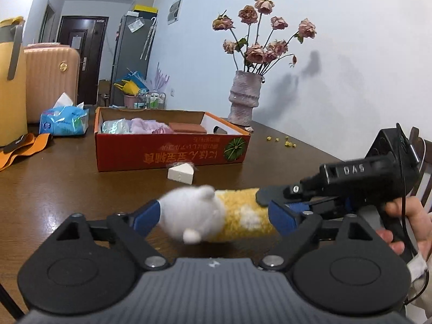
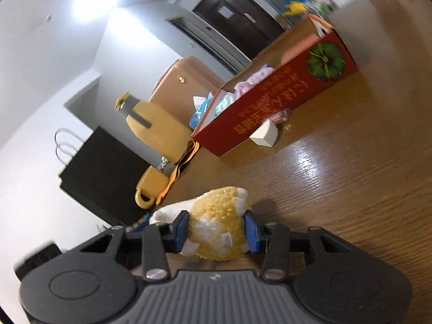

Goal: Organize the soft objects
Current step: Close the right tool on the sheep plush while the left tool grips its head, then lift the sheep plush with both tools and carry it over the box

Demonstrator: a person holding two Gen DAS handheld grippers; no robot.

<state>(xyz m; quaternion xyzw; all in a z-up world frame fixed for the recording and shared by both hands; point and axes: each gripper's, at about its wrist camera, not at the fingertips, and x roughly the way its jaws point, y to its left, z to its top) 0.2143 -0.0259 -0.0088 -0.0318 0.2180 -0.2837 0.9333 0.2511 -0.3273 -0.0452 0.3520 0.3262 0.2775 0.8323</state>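
The left gripper [image 1: 216, 216] stood spread around the plush toy [image 1: 216, 216]; the right gripper [image 2: 216, 229] pinched its yellow body.

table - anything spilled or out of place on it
Yes. Small yellow bits lie scattered on the table right of the vase, like dropped petals or buds. A white wedge sits loose in front of the red box, not inside it.
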